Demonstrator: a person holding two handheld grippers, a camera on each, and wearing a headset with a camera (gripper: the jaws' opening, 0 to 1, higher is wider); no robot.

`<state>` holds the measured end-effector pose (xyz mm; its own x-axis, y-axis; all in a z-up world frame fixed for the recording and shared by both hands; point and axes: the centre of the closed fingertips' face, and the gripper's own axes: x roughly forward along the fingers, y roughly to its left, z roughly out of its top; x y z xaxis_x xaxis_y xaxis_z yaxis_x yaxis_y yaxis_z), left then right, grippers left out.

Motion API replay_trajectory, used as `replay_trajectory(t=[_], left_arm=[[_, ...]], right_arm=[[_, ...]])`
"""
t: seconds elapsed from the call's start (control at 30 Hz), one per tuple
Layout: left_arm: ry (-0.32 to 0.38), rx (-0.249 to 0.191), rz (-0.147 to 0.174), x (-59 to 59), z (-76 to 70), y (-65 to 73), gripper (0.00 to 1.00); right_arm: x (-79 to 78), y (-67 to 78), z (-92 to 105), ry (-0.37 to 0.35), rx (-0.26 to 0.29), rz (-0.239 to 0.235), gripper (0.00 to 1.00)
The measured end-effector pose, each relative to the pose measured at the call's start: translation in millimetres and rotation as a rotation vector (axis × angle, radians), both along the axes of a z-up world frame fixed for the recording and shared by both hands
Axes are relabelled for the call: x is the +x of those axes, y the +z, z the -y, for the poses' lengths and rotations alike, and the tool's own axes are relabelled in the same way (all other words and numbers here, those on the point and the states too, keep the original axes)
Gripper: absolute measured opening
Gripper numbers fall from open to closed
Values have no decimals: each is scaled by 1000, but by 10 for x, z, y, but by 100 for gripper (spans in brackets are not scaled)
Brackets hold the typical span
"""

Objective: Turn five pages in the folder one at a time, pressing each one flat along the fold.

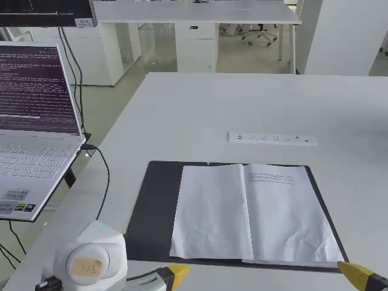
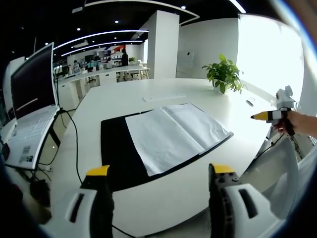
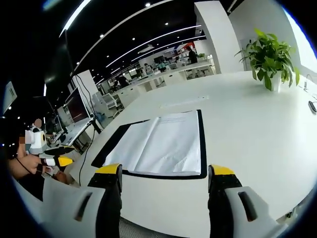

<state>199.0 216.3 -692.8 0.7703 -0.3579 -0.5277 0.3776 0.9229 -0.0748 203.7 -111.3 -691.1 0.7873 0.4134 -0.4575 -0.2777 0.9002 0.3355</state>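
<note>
folder (image 1: pixel 254 212) lies open on white office table (image 1: pixel 242 103); left tool (image 2: pixel 160 171) and right tool (image 3: pixel 165 171) spread, empty.

Made out no wording for certain. Left of the folder (image 1: pixel 154 206), saw rows of pale text on the purple laptop screen (image 1: pixel 33 91), too small to read. Found two short printed lines atop the folder's right-hand page (image 1: pixel 285 206), illegible. Spotted small stickers (image 1: pixel 18 201) on the laptop's palm rest, lettering blurred.
</note>
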Motion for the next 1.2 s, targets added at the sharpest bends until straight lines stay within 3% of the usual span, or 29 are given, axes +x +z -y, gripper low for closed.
replay_trajectory(t=[0.27, 0.53, 0.87, 1.2], left_arm=[[-16, 10, 11, 96, 102, 37, 78], [-64, 37, -6, 167, 307, -63, 76], [-173, 73, 2, 411, 837, -237, 69], [-284, 84, -8, 594, 1541, -456, 64]], right_arm=[[49, -8, -127, 54, -19, 15, 72], [-38, -135, -108, 67, -17, -2, 71], [-17, -163, -22, 43, 20, 5, 67], [14, -253, -6, 59, 39, 0, 64]])
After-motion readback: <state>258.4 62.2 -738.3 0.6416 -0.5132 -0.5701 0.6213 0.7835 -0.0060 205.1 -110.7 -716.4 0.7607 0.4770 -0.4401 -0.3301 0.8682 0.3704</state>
